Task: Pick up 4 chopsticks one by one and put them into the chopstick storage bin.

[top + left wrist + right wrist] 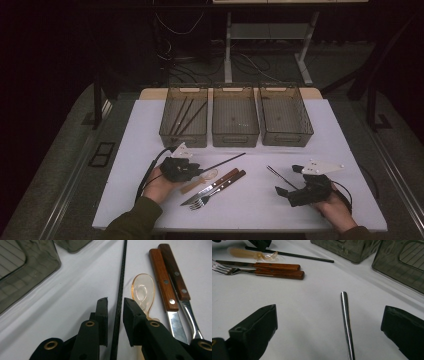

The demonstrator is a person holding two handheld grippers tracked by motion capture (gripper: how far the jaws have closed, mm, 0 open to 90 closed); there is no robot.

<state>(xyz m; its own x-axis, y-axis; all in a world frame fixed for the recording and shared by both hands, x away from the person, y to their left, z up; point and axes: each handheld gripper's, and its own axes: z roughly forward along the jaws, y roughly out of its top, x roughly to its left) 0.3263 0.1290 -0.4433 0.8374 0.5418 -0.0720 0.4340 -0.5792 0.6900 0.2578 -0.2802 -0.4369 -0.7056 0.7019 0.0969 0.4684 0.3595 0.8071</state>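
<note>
Left gripper (115, 302): jaws stood a little apart, straddling the black chopstick (120, 290); a sliver of gap showed on each side, so the pads were not pressing on it.
Black chopstick: it lay flat on the white table (75, 297), running straight out past the jaw tips towards the bins.
Beside it: a clear amber spoon (143, 290) just to one side, then the wooden-handled knife (163, 280) and the wooden-handled fork (175, 270), side by side.
Right gripper (329, 327): jaws spread wide, low over the table, with a metal chopstick (345, 320) lying loose between them, nearer one jaw, touched by neither.
Bins: three smoky plastic bins in a row at the far edge; the left bin (183, 135) already held several dark sticks, the middle bin (235, 136) and right bin (285, 135) looked bare, though the view was dim.
Step in hand: by my reading, sorting cutlery, with the left gripper lined up on the black chopstick.
Next move: probably close squarely on the thin stick, lift it level, and carry it to the left bin without nudging the spoon.
</note>
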